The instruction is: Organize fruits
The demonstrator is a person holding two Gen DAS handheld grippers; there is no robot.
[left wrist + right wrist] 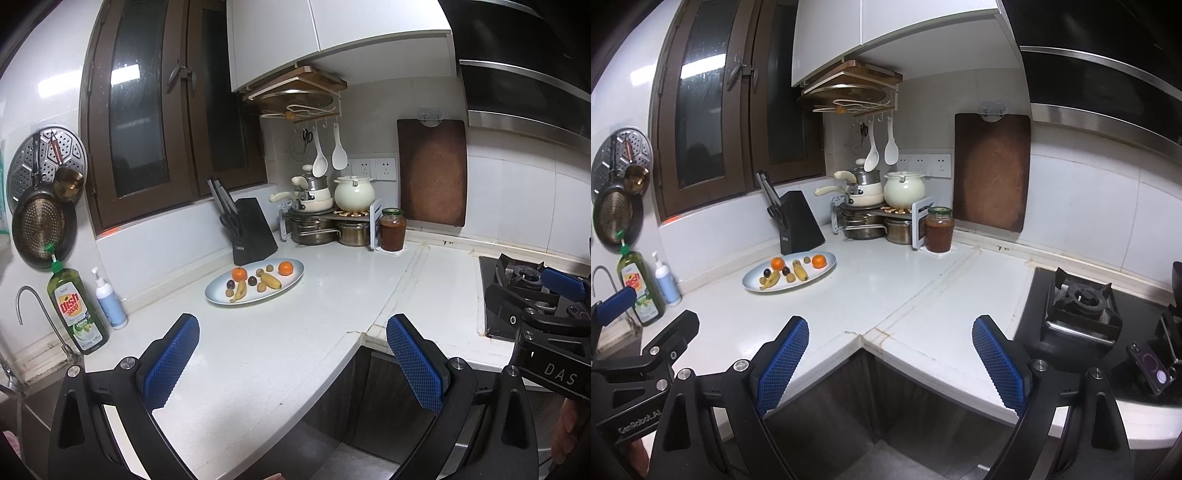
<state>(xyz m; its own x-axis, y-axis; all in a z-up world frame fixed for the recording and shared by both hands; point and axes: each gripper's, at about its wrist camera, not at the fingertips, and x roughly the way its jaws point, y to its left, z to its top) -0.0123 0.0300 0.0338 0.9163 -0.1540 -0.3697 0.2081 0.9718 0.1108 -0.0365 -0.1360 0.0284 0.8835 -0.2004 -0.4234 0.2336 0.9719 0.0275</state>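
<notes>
1. My left gripper [291,362] sits at the bottom of the left wrist view. Its blue pads stand wide apart with nothing between them, only bare countertop [332,295] beyond.
2. My right gripper [890,365] sits at the bottom of the right wrist view. Its jaws are likewise spread wide and empty, over the inner corner of the counter edge.
3. The fruit lies on an oval plate [291,282], left of centre in the left wrist view, well apart from both grippers.
4. On the plate: one orange [239,274] toward the left, a second orange [285,268] toward the right, a banana [271,280] at the middle, another banana [239,291] at the lower left, a dark round fruit [252,280] between them, and several small brownish fruits I cannot identify.
5. A black knife block [253,230] stands just behind the plate.
6. A jar [392,229] of reddish-brown contents stands right of the pot rack [328,218] in the corner, upper centre of frame.
7. A dish soap bottle [75,310] and a white pump bottle [109,301] stand at the left edge, near the tap.
8. The gas burner [1082,306] is at the right of the right wrist view; a phone [1150,367] lies at the lower right.
</notes>
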